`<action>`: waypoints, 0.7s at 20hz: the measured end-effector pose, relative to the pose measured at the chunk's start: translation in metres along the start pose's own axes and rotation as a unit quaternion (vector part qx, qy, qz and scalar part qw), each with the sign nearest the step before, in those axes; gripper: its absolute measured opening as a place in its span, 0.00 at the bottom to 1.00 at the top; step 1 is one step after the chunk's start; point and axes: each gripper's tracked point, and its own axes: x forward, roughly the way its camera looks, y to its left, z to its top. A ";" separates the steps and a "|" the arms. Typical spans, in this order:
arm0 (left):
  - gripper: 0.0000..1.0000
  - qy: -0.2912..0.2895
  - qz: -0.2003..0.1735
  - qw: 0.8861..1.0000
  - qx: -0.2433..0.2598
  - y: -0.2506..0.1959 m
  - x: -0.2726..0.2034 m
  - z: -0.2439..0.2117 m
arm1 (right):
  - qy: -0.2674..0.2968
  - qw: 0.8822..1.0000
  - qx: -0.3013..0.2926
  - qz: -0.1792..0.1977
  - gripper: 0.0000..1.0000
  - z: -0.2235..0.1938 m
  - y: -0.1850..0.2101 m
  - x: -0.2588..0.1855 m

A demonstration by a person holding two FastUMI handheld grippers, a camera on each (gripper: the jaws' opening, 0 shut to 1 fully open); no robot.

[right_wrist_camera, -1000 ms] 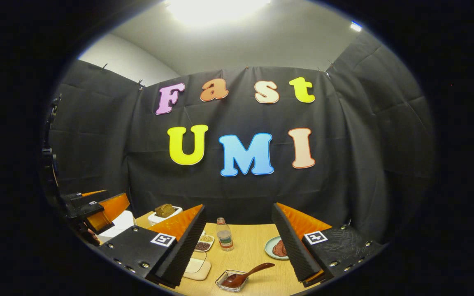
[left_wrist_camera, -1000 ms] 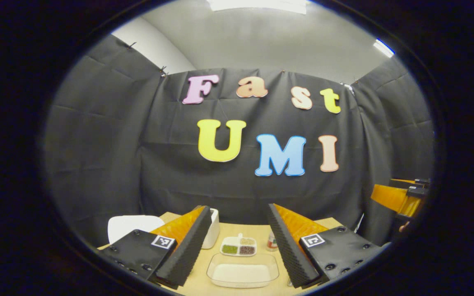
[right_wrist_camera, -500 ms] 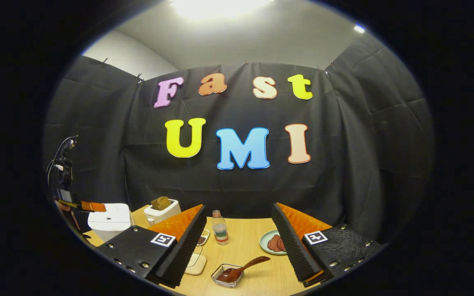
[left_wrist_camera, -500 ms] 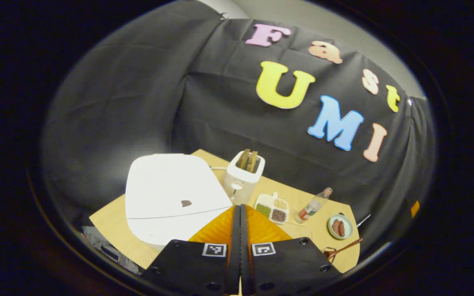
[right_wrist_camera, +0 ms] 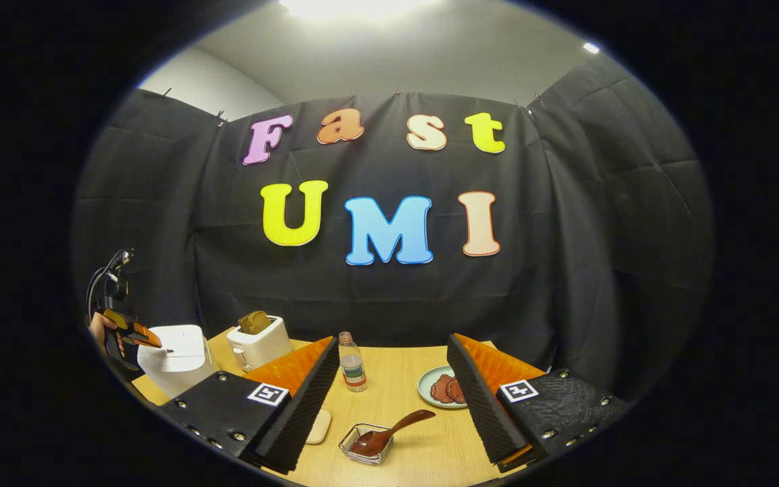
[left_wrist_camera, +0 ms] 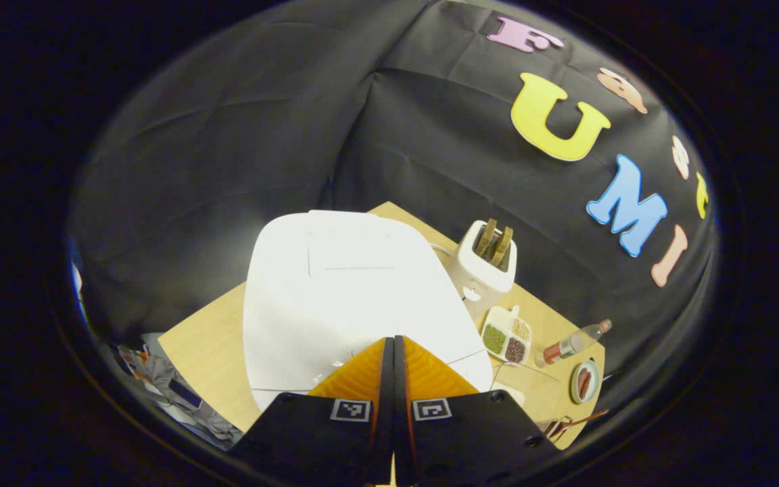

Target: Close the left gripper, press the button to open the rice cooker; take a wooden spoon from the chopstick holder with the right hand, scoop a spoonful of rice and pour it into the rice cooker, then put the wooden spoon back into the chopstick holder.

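The left gripper (left_wrist_camera: 393, 348) has its fingers (left_wrist_camera: 362, 368) pressed flat together, pointing steeply down over the bench's left end. The right gripper (right_wrist_camera: 393, 379) is level, fingers (right_wrist_camera: 474, 396) spread wide apart, gripping nothing, above the bench's near edge.

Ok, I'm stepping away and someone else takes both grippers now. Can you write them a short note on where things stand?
Left gripper: shut, tips down at the front of the white rice cooker; lid looks closed.
Right gripper: open, empty, above the table.
Wooden spoon rests in a small wire holder just ahead of the right gripper.
Done: left gripper closed.
Left: press the button, take the spoon, scoop rice, pour it into the cooker, put the spoon back.
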 end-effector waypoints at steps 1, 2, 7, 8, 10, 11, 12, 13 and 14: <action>0.09 0.001 0.002 1.000 0.010 0.000 0.003 -0.001 | 0.002 1.000 -0.001 -0.003 0.98 0.000 -0.002 0.000; 0.09 0.000 0.007 1.000 0.021 0.003 0.006 -0.001 | 0.004 1.000 -0.002 -0.006 0.98 -0.002 -0.003 0.000; 0.09 0.015 0.023 0.999 0.021 0.005 0.016 -0.006 | 0.007 1.000 -0.004 -0.012 0.98 -0.001 -0.009 0.001; 0.09 0.009 0.022 1.000 0.015 0.004 0.016 -0.004 | 0.006 1.000 -0.003 -0.013 0.98 -0.003 -0.009 0.001; 0.09 -0.006 0.018 1.000 0.003 0.001 0.009 0.006 | 0.007 1.000 -0.002 -0.010 0.98 -0.002 -0.007 0.000; 0.09 -0.023 0.018 1.000 0.005 -0.001 0.005 0.015 | 0.006 1.000 -0.003 -0.007 0.98 -0.001 -0.007 0.001; 0.09 -0.040 0.018 0.999 0.016 -0.003 -0.001 0.025 | 0.006 1.000 -0.003 -0.004 0.98 -0.002 -0.006 0.001; 0.09 -0.059 0.021 0.998 0.030 -0.004 -0.009 0.037 | 0.008 1.000 -0.002 0.001 0.98 -0.003 -0.003 0.002; 0.09 -0.085 0.028 0.995 0.049 -0.007 -0.019 0.052 | 0.009 1.000 -0.001 0.004 0.98 -0.003 -0.002 0.001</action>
